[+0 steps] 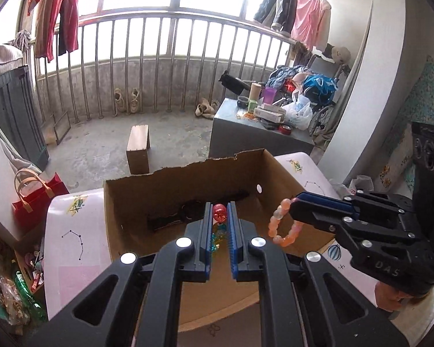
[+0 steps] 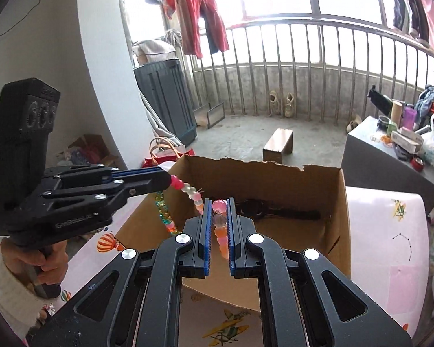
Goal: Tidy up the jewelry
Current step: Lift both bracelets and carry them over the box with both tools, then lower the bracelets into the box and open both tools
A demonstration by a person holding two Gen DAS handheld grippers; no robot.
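Fingers of the left gripper stand nearly closed in the left wrist view, pinching a mixed bead strand: a red bead shows at the tips, with teal and amber beads below it in the narrow gap. The strand's long axis runs along the fingers, toward the cardboard box. The box sits open on a pink printed tablecloth, with a dark strap-like item lying on its floor. At right, the right gripper clamps a peach bead bracelet, whose loop hangs down from the tips over the box's right wall.

Right wrist view: the right gripper is almost shut on the peach bead bracelet, whose beads line up lengthwise between the blue pads. The left gripper enters from the left, held by a hand, closed on the mixed bead strand. One run of that strand slants down and right toward the right gripper's tips; another hangs down over the box's left wall.
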